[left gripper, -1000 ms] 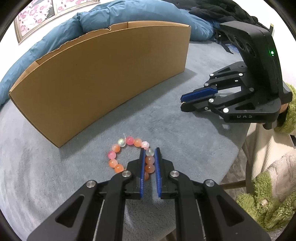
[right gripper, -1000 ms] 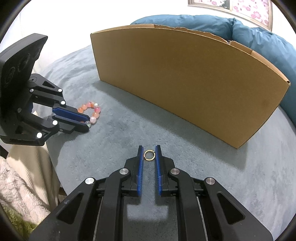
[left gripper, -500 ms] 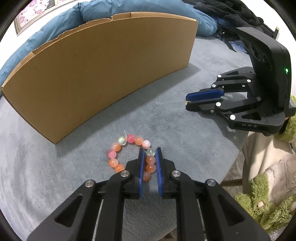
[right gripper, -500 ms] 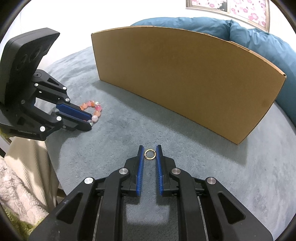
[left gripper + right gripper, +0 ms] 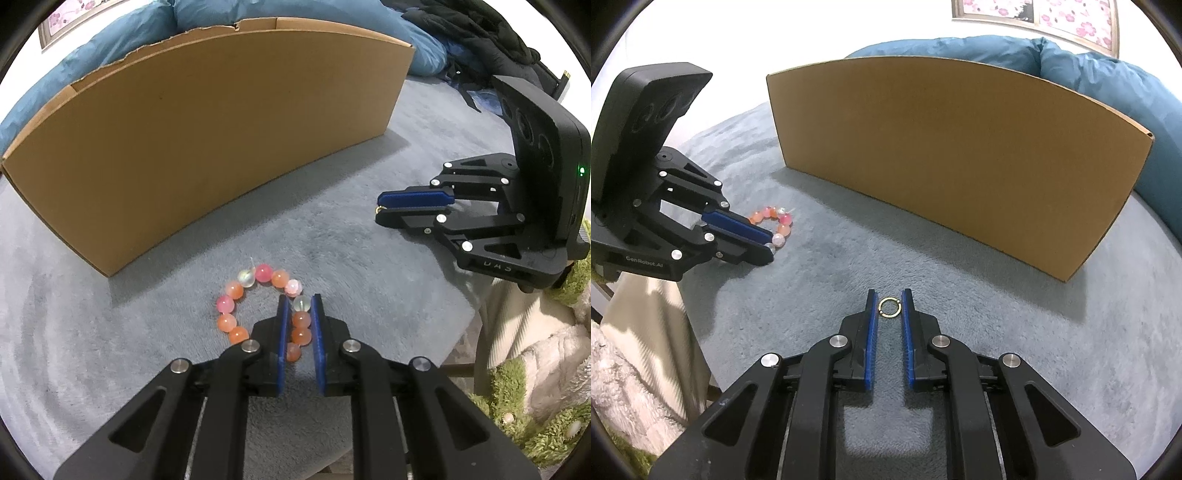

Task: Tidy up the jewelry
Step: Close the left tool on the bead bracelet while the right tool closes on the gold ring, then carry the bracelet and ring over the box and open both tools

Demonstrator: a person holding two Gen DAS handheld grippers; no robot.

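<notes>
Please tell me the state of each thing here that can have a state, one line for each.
Bead bracelet: lying on the grey blanket, one side gripped.
Gold ring: pinched between blue pads.
Cardboard box: upright, top open.
Left tongs: shut on the bracelet.
Right tongs: shut on the ring.

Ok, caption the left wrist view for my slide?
Left tongs shut on a beaded bracelet lying on grey fleece, cardboard box behind.

Light: even indoor brightness falling from above | Shadows: cardboard box (image 5: 207, 147) casting a soft shadow onto the grey blanket (image 5: 997, 332) | Distortion: fisheye bending straight edges, corners vignetting black | Focus: staying sharp centrally, blurring slightly at lower edges
</notes>
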